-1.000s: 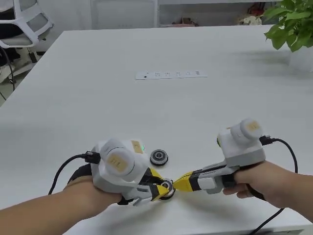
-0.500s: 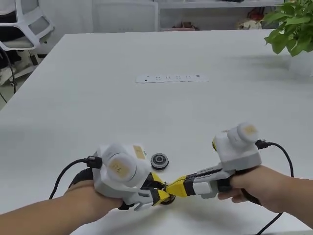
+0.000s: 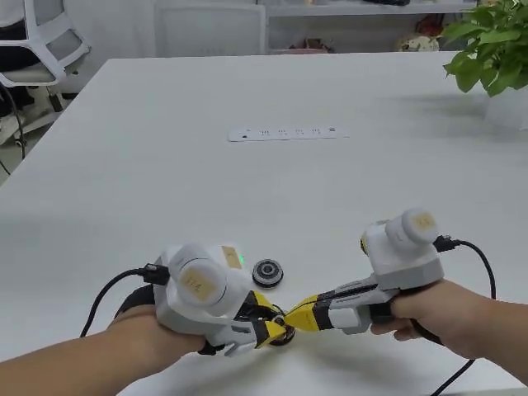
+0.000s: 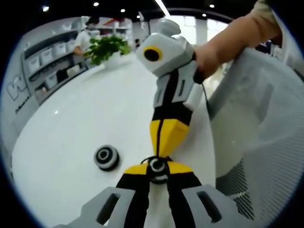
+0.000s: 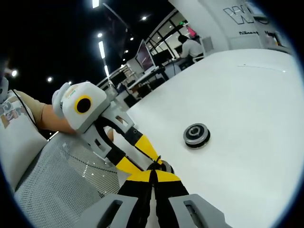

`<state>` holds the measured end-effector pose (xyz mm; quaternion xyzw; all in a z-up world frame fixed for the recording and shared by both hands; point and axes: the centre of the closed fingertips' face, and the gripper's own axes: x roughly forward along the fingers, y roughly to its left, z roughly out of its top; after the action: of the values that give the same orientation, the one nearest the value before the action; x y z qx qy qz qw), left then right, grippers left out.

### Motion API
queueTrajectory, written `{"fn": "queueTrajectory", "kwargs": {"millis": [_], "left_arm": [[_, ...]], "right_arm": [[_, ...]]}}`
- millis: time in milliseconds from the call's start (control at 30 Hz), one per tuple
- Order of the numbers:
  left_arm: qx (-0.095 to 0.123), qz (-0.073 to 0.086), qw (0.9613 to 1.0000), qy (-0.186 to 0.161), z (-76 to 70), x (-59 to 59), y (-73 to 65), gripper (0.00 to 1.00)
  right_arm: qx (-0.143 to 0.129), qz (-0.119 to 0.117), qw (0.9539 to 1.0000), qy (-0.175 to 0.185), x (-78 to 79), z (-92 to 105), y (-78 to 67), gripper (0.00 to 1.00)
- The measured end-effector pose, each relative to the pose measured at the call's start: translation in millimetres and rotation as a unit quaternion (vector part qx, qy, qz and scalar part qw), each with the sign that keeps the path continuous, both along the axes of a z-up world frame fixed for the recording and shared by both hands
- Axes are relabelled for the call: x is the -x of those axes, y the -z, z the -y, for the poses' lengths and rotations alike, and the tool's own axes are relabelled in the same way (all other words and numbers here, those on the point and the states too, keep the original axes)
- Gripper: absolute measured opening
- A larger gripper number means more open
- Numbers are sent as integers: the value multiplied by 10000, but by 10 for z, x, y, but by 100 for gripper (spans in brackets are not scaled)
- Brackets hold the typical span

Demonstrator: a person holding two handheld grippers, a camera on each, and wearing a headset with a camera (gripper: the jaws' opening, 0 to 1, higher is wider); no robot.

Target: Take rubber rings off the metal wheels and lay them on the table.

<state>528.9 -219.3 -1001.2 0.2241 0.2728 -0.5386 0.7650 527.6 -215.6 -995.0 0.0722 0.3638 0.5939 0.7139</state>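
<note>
At the lower middle of the head view, the left gripper and right gripper are met tip to tip, just above the near edge of the worktop. In the left gripper view the left jaws are seen clamped on a wheel, one yellow tip on either side of it. The right jaws are closed together. A thin black strand of the ring appears to be nipped at their tips, though so fine a thing cannot be made out with certainty. A second wheel is lying flat on the worktop just above the grippers in that frame, apart from both, with its dark ring seemingly in place.

The step in hand is judged to be the peeling of the ring from the held wheel. It would be done best if the wheel were gripped firmly by its flat faces, so that the rim is left free all round. The ring should be drawn outward and then over the rim's edge, not straight along the axle line, where it would only stretch and snap back. A short, steady pull is called for. If the strand slips from the tips, it should be re-nipped deeper. Once the ring is off, bare worktop to the right of the second wheel could be used for laying it down.
</note>
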Motion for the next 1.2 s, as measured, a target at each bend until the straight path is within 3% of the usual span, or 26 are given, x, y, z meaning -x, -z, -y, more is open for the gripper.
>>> {"fn": "queueTrajectory", "kwargs": {"millis": [333,600,833,967,1200], "left_arm": [[119,-187,9997,119,-23,84,-105,21],[270,-105,9995,106,-98,102,-272,25],[434,-89,9990,-85,-241,89,-395,28],[675,-201,9970,-306,-320,80,-481,30],[621,-110,9969,-470,-525,66,-499,38]], "right_arm": [[-42,-20,10000,12,6,0,-46,0],[-101,-27,9999,-59,29,-39,-111,0],[-152,-3,9998,-130,38,-90,-188,0],[-160,25,9997,-167,36,-119,-229,0],[-196,61,9996,-207,-23,-225,-290,0]]}}
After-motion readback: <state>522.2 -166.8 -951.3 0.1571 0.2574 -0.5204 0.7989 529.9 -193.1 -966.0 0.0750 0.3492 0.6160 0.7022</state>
